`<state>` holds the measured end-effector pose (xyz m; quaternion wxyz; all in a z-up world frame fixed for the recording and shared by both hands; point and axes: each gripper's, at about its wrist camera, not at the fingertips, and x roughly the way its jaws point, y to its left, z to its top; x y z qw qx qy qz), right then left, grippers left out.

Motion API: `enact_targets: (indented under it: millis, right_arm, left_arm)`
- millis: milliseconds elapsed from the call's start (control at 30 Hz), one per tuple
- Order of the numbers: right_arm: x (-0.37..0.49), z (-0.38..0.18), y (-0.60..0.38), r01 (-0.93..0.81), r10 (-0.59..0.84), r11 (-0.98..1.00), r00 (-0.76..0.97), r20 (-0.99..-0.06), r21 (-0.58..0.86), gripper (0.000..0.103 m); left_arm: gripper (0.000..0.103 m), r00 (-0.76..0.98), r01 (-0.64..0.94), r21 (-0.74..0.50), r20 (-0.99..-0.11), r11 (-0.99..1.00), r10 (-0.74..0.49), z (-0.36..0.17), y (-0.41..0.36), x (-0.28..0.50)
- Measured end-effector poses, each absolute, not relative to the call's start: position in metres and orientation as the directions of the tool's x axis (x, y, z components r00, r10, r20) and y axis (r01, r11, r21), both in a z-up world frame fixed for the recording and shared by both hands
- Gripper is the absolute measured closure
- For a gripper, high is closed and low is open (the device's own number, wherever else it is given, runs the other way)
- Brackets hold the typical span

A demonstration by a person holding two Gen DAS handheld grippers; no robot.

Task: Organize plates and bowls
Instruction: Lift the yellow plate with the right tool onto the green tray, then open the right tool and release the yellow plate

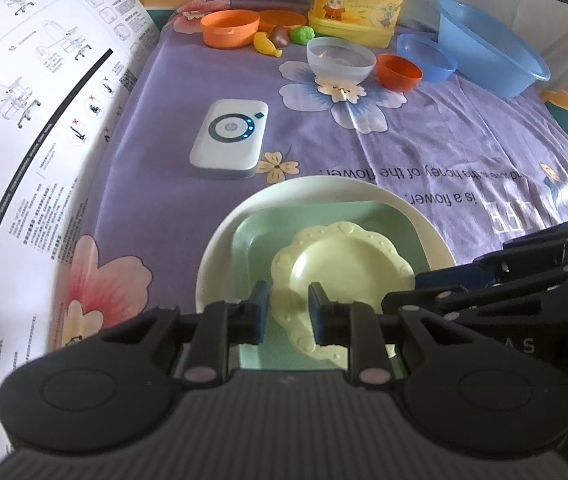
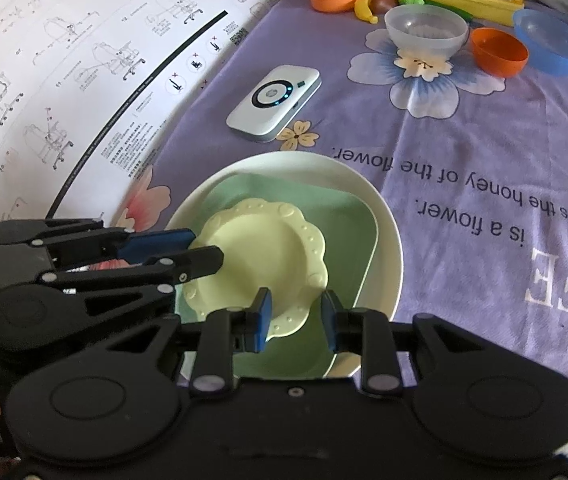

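A stack sits near me on the purple cloth: a round white plate [image 1: 224, 248] [image 2: 388, 240], a green square plate [image 1: 256, 236] [image 2: 348, 224] on it, and a small yellow scalloped plate [image 1: 344, 264] [image 2: 260, 252] on top. My left gripper [image 1: 289, 304] is open over the yellow plate's near rim; in the right wrist view it [image 2: 204, 252] reaches in from the left, its tips at the plate's left rim. My right gripper [image 2: 296, 316] is open over the yellow plate's near right rim; it [image 1: 416, 288] enters the left wrist view from the right. Neither holds anything.
Further back stand a clear bowl [image 1: 340, 60] [image 2: 424, 28], a small orange bowl [image 1: 398, 72] [image 2: 498, 52], two blue bowls [image 1: 426, 56] [image 1: 492, 48], an orange bowl [image 1: 230, 28], toy foods [image 1: 268, 42], a yellow box [image 1: 358, 0]. A white device [image 1: 230, 140] [image 2: 274, 102] lies mid-cloth. An instruction sheet [image 1: 24, 100] covers the left.
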<state>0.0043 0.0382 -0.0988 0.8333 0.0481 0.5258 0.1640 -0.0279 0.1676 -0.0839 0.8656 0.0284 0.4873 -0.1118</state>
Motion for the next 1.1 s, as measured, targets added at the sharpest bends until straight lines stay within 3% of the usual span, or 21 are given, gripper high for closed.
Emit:
enact_targets:
  millis: [200, 367, 433, 500, 567, 633, 933, 1100]
  right_arm:
    - [0.005, -0.099, 0.041, -0.236, 0.332, 0.938, 0.391, -0.858, 0.255, 0.074]
    - [0.003, -0.095, 0.037, -0.238, 0.328, 0.939, 0.410, -0.851, 0.247, 0.059]
    - [0.002, -0.093, 0.035, -0.232, 0.323, 0.942, 0.419, -0.848, 0.244, 0.054]
    - [0.000, -0.089, 0.031, -0.225, 0.320, 0.944, 0.435, -0.842, 0.242, 0.045]
    - [-0.002, -0.086, 0.027, -0.220, 0.313, 0.947, 0.455, -0.834, 0.236, 0.027]
    - [-0.004, -0.083, 0.024, -0.219, 0.311, 0.948, 0.468, -0.827, 0.232, 0.022]
    - [-0.009, -0.077, 0.020, -0.212, 0.300, 0.952, 0.491, -0.818, 0.221, 0.005]
    - [-0.011, -0.075, 0.017, -0.209, 0.292, 0.954, 0.500, -0.816, 0.213, 0.004]
  left_arm:
    - [0.082, 0.502, 0.228, -0.056, -0.849, 0.972, -0.167, -0.086, 0.169, -0.028]
    - [0.072, 0.533, 0.223, -0.035, -0.832, 0.974, -0.152, -0.080, 0.171, -0.030]
    - [0.052, 0.551, 0.200, -0.015, -0.825, 0.980, -0.125, -0.077, 0.173, -0.031]
    - [0.039, 0.570, 0.175, -0.002, -0.815, 0.985, -0.103, -0.073, 0.178, -0.031]
    - [0.029, 0.582, 0.156, 0.001, -0.808, 0.988, -0.091, -0.070, 0.182, -0.031]
    - [0.015, 0.589, 0.134, -0.002, -0.804, 0.991, -0.081, -0.068, 0.186, -0.031]
    - [0.001, 0.594, 0.108, 0.010, -0.803, 0.994, -0.057, -0.065, 0.187, -0.034]
    - [0.000, 0.593, 0.109, 0.014, -0.803, 0.994, -0.054, -0.064, 0.186, -0.035]
